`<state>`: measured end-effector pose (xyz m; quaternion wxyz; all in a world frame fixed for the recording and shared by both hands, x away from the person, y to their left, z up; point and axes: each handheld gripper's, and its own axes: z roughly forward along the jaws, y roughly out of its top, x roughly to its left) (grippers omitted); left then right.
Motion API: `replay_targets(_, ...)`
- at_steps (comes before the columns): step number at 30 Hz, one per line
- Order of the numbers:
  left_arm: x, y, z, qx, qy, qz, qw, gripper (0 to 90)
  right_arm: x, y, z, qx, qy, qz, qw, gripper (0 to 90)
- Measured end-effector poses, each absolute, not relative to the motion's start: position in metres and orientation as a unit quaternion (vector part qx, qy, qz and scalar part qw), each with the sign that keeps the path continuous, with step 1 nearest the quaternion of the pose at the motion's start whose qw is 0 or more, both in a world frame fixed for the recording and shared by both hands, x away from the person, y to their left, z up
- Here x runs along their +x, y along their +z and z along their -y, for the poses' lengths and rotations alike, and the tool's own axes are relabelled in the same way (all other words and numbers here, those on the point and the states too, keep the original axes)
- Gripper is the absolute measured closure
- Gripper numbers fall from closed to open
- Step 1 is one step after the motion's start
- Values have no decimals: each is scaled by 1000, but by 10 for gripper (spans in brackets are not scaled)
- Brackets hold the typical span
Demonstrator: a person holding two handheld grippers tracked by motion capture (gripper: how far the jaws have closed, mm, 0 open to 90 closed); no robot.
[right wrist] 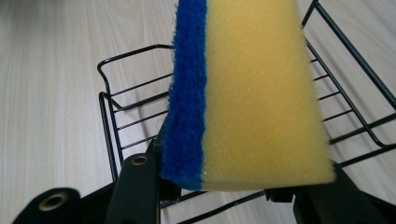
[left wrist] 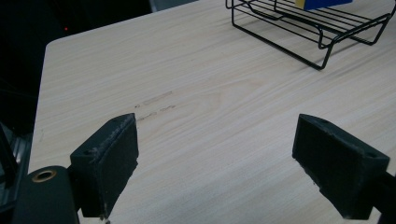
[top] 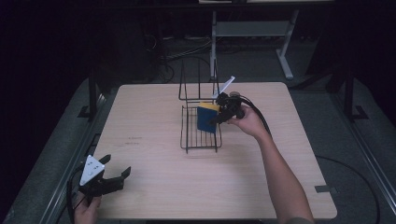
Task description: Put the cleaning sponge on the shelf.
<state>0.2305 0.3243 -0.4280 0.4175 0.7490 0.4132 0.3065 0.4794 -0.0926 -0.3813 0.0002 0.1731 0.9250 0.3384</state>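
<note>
A yellow sponge with a blue scrub face (top: 207, 118) (right wrist: 243, 93) hangs over a black wire rack (top: 201, 133) (right wrist: 121, 116) in the middle of the table. My right gripper (top: 215, 119) (right wrist: 233, 184) is shut on the sponge, its jaws pressing both sides, and holds it on edge just above the rack's floor. My left gripper (top: 116, 167) (left wrist: 215, 158) rests at the table's near left corner, open, with bare wood between its pads (left wrist: 109, 154). From there the rack (left wrist: 322, 28) and a corner of the sponge (left wrist: 317, 3) appear at the top right.
The rack has a tall wire back (top: 198, 81) on its far side. The wooden table (top: 154, 177) carries a faint dark scuff (top: 133, 140) (left wrist: 156, 105) left of the rack. A white table frame (top: 252, 32) stands on the floor beyond.
</note>
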Motion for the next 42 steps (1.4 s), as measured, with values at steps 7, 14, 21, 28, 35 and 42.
replay_targets(7,230,-428,-325,748,307,-414,418,139,482,-390,87,172,334,-927,3,566)
replay_targets(14,230,-428,-325,749,307,-414,418,139,482,-390,89,169,336,-926,1,563)
replay_targets(21,230,-427,-326,746,308,-415,419,139,481,-391,88,172,330,-928,1,536)
replay_targets(28,230,-428,-324,749,307,-413,418,139,480,-391,87,173,322,-931,6,471)
replay_targets(35,230,-428,-325,748,307,-414,418,139,480,-391,88,177,324,-929,0,417)
replay_targets(42,230,-427,-324,748,308,-413,419,139,478,-387,90,181,329,-927,0,362)
